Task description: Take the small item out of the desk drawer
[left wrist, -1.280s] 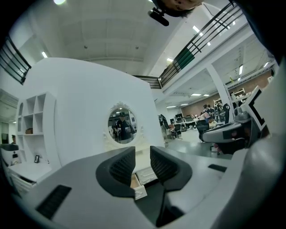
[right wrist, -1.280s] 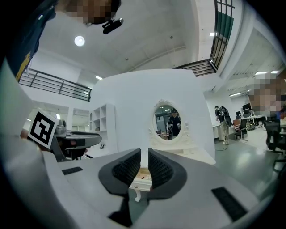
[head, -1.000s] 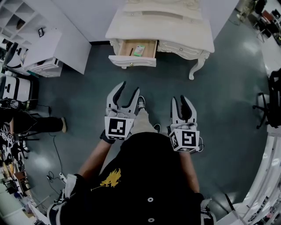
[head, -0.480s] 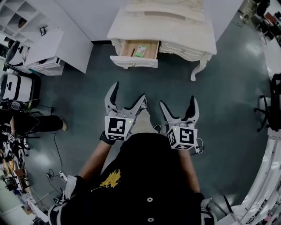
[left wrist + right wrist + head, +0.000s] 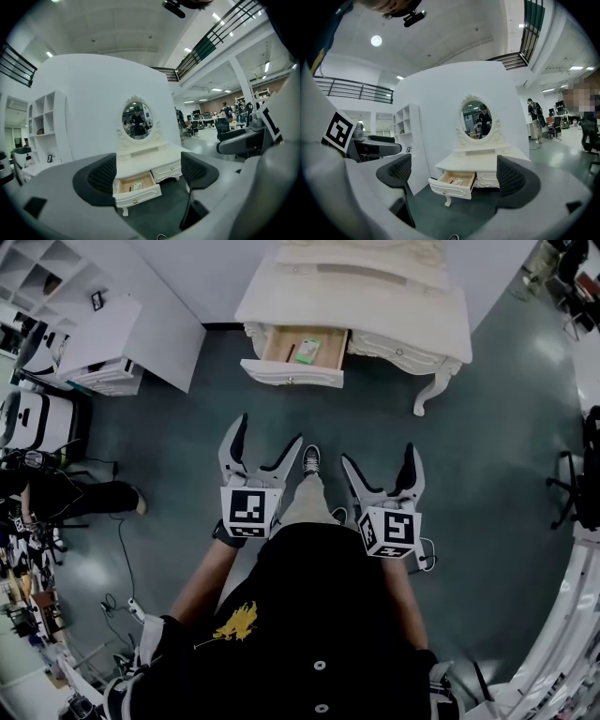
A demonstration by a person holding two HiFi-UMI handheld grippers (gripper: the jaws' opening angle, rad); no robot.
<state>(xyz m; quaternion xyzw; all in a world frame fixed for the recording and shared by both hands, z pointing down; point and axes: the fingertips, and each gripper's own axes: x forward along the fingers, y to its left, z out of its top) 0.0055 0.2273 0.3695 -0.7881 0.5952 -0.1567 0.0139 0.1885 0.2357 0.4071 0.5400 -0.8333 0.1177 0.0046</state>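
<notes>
Approach step, by my read: person (image 5: pixel 309 615) stands well back from desk (image 5: pixel 375 306), both tools held near the body, and nothing is reached yet. On the desk's left side the drawer (image 5: pixel 291 374) is pulled out. The small item (image 5: pixel 307 351), a flat greenish-white packet, lies on its floor toward the right wall.

To do it well:
- Walk in till the drawer is right below the tools.
- Come down from above w/ one tool only, prob. the right gripper (image 5: pixel 379 456), since the item sits right of drawer centre.
- Line the jaws across the packet's short sides, and keep clear of the drawer walls & front panel.
- Item looks flat & light, so the pads need to get low on the drawer floor. Otherwise it may slide instead of lifting.
- Lift straight up before pulling it to the near side.

Claws:
- The left gripper (image 5: pixel 269 430) is spread wide, w/ nothing btwn its pads. Only the far-off desk shows thru the gap.
- Right gripper is the same: jaws wide apart, empty, touching nothing.
</notes>
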